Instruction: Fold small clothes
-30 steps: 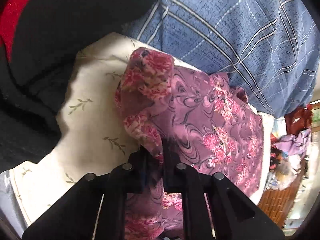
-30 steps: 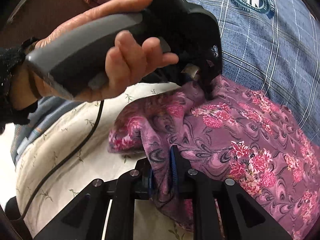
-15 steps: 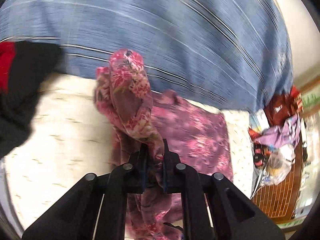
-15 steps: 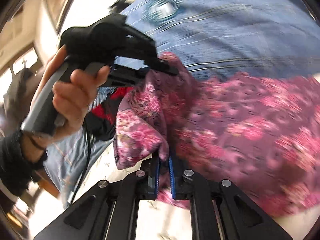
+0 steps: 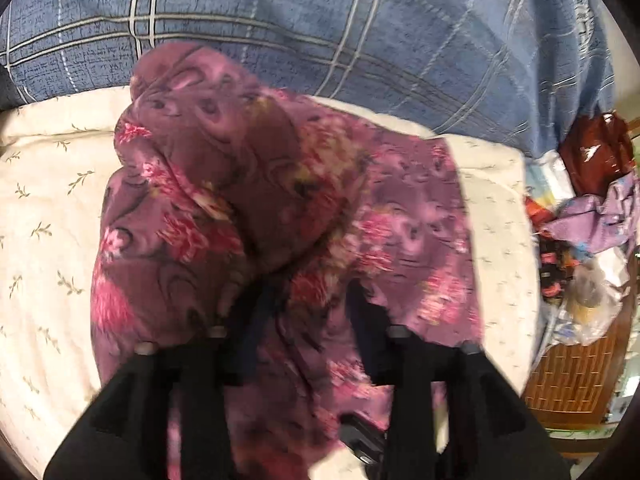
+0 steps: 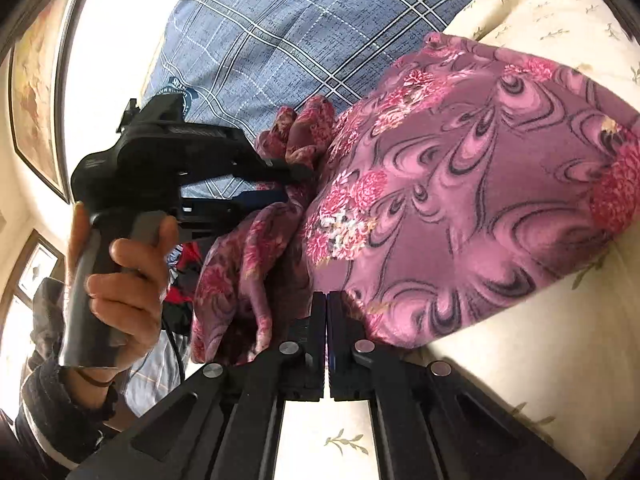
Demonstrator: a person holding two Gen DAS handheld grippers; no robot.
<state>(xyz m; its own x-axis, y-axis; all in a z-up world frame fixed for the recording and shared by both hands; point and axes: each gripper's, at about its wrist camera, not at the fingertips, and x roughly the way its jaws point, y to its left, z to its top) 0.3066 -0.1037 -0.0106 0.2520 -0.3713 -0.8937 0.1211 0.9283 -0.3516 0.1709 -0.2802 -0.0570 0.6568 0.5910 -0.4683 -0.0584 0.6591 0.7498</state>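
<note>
Nearest in the right wrist view, the right gripper (image 6: 327, 320) is seen with its fingers pressed together on an edge of the purple floral garment (image 6: 460, 184). The garment is spread over a cream leaf-print bedsheet (image 6: 520, 360). In the left wrist view, the left gripper (image 5: 308, 320) is shown with its fingers spread wide, fabric draped loosely between them (image 5: 280, 184). Farther off, a blue plaid shirt (image 5: 360, 20) is seen.

We are finding the garment (image 5: 280, 208) lying on the bedsheet (image 5: 48, 208), the checked pillow (image 5: 360, 32) lying behind it
</note>
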